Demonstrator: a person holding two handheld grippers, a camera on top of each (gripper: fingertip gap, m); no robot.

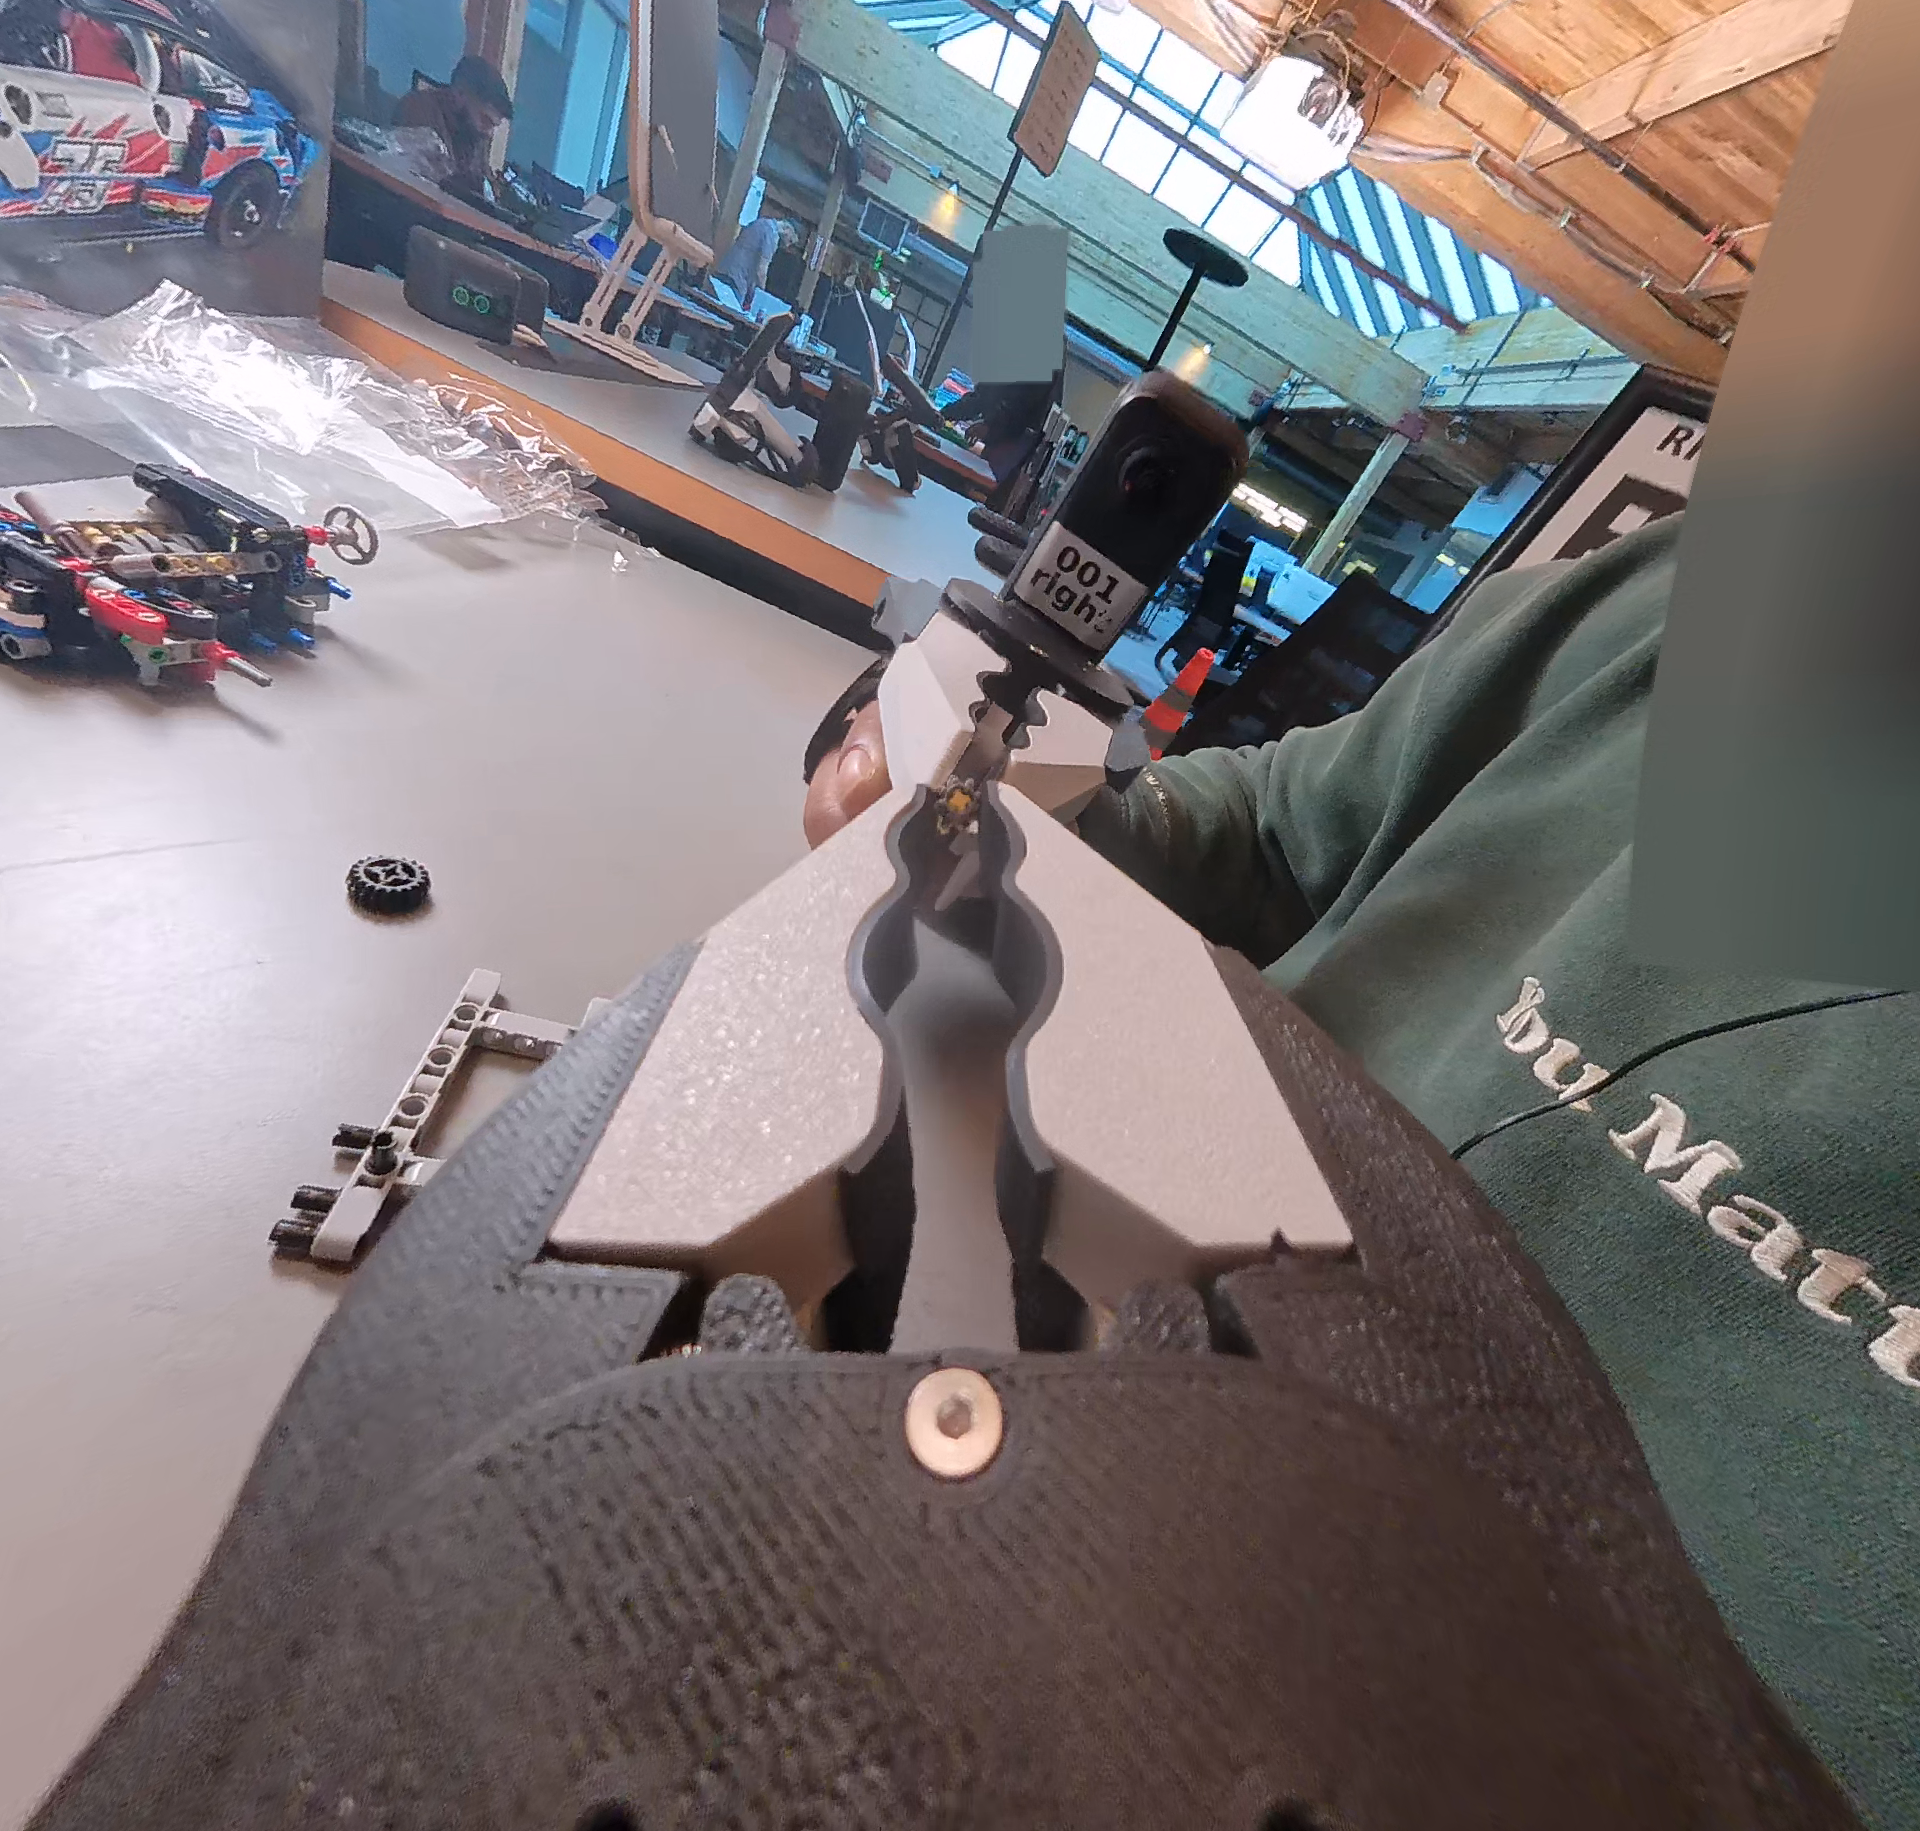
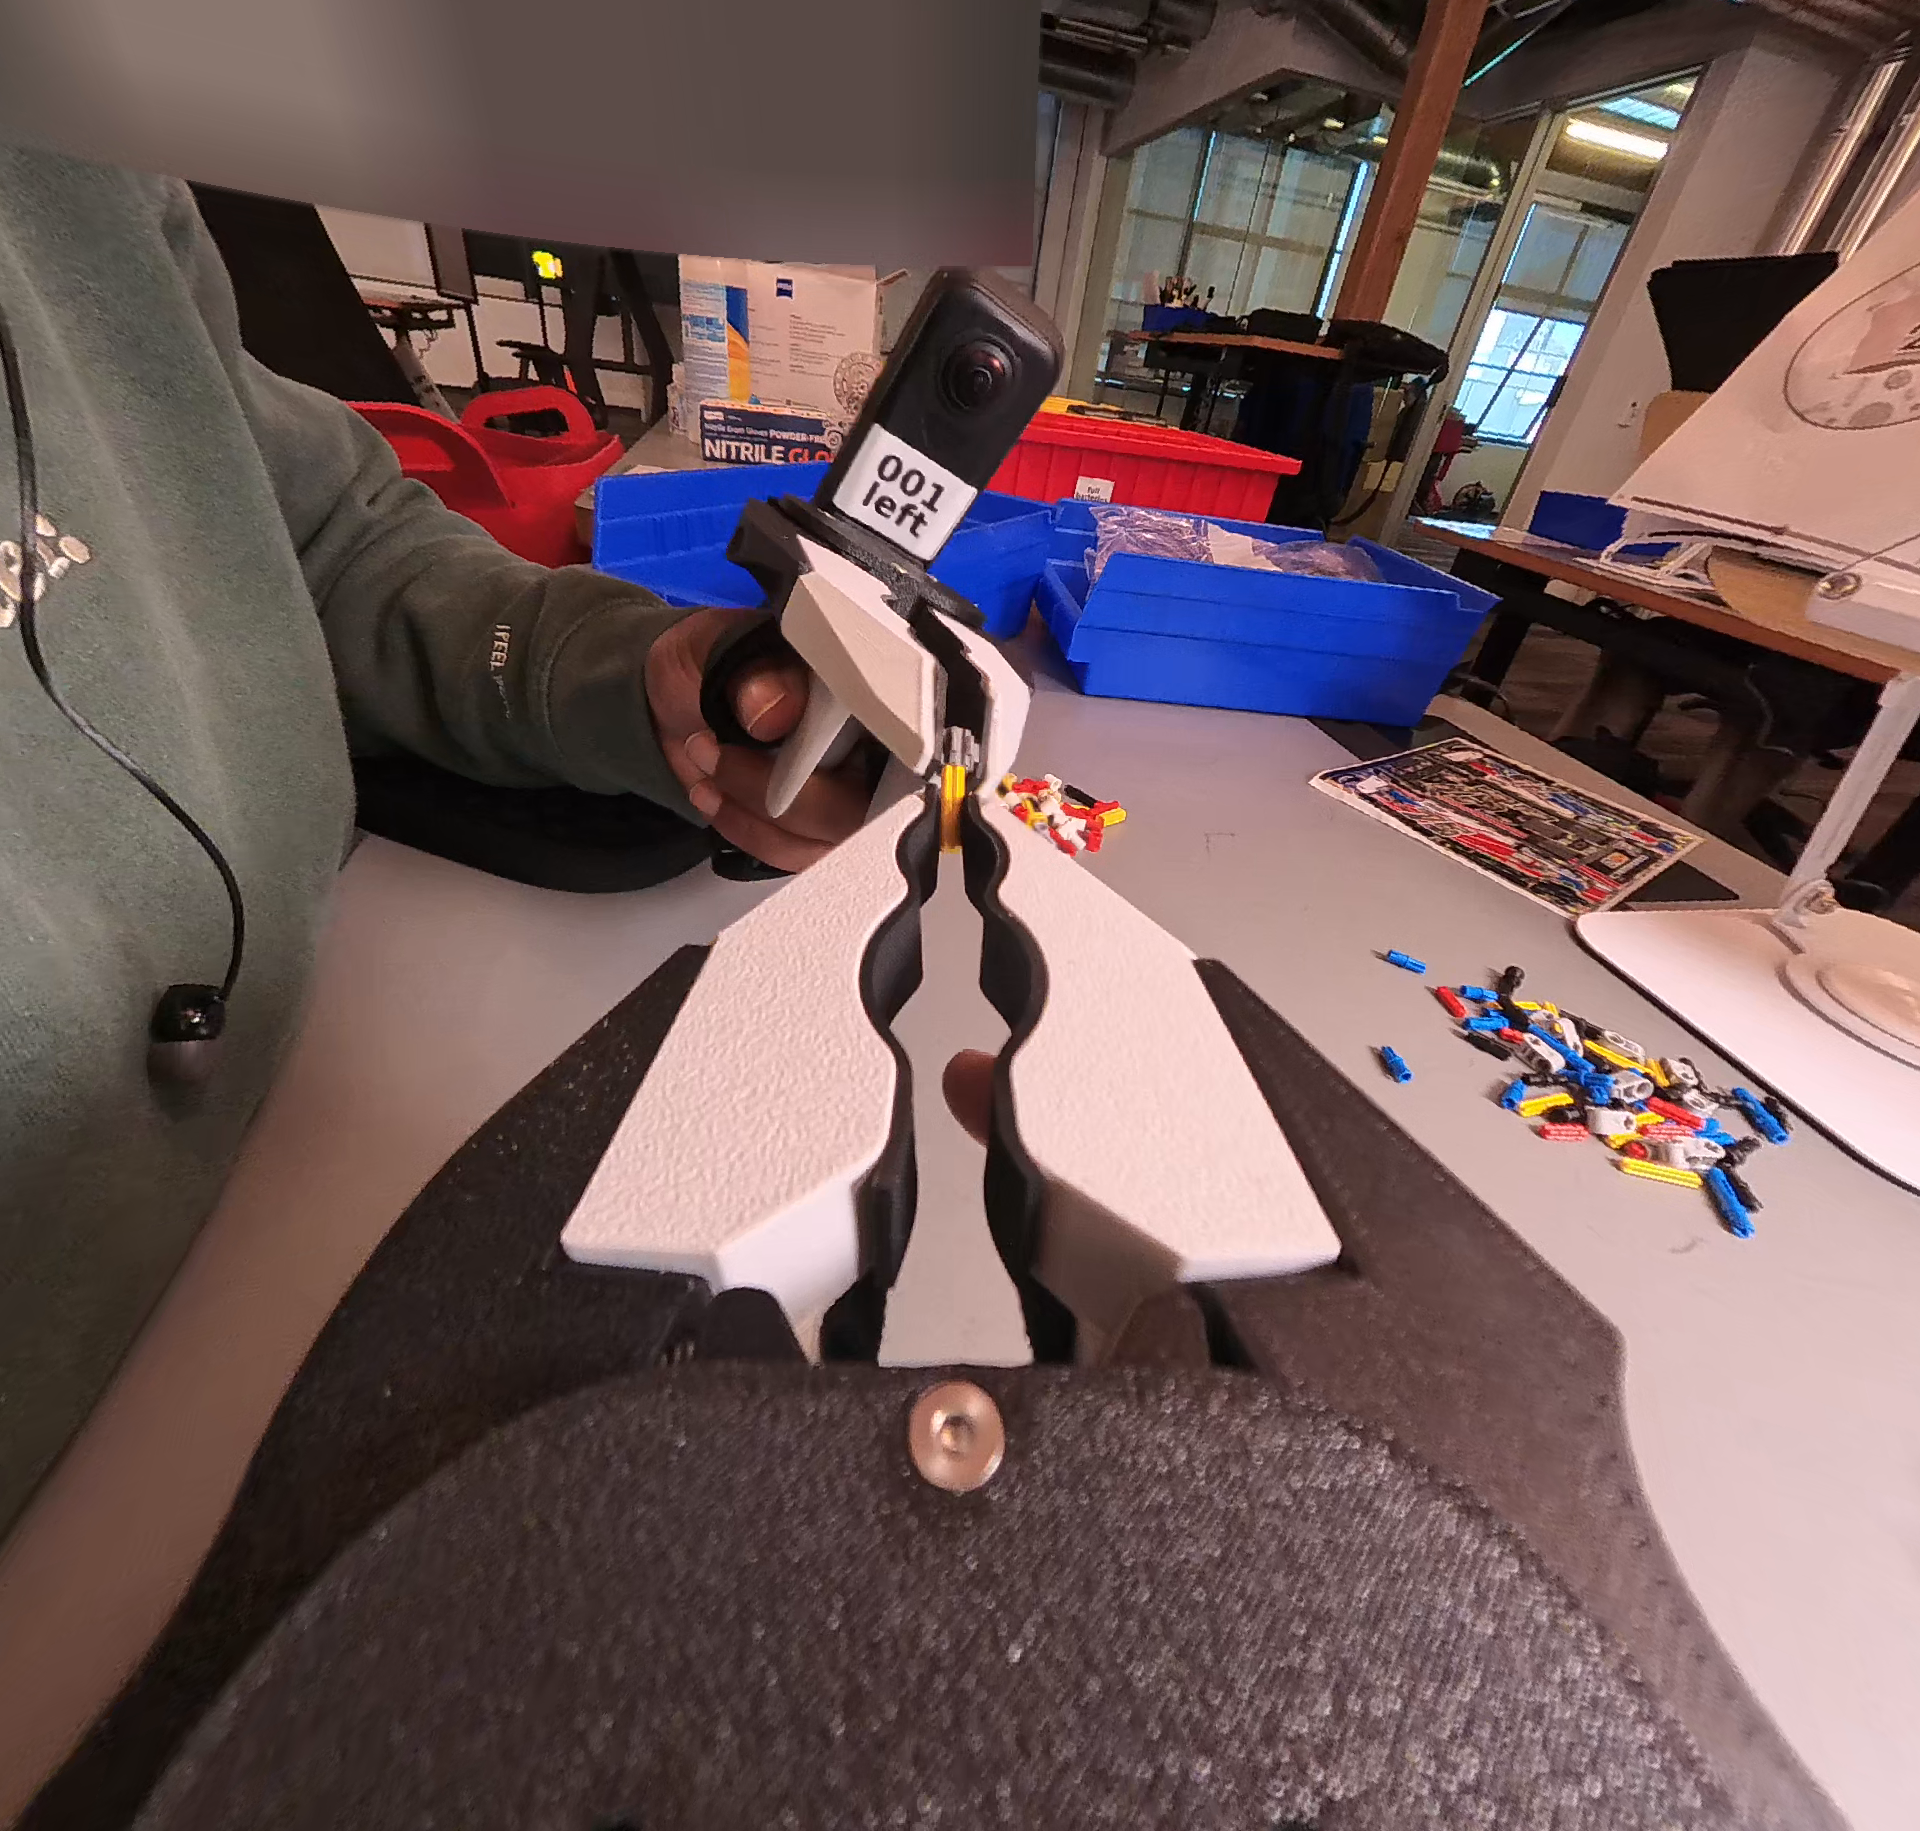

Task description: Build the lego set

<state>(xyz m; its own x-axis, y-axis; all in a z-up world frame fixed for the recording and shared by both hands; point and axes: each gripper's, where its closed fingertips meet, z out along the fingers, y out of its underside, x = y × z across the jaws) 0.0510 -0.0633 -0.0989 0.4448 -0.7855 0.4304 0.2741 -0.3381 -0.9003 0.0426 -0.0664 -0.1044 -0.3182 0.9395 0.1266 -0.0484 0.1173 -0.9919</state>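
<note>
A: Grippers tip to tip, mid-frame in both views. Right gripper (image 2: 951, 825) pinched down on small yellow piece (image 2: 950, 813), fingers nearly closed around it.

B: Left gripper (image 1: 951, 815)?

A: Narrow too, clamped at tip on small dark-and-yellow bit (image 1: 954, 802). Looks joined to the yellow piece; cannot tell if one part or two.

B: Rest of the set?

A: Half-built car chassis (image 1: 156, 576) at left edge of left wrist view, on grey table (image 1: 520, 742), clear plastic bags (image 1: 260, 389) behind it. Black gear (image 1: 388, 885) lying alone left of centre. Grey beam frame (image 1: 436, 1085) with black pins at lower left, partly hidden by gripper body.

B: Loose parts?

A: Big mixed pile (image 2: 1621, 1095) at right of right wrist view, smaller pile (image 2: 1060, 810) just past the tips. Sticker sheet (image 2: 1507, 825) upper right, blue bins (image 2: 1247, 628) behind.
</note>
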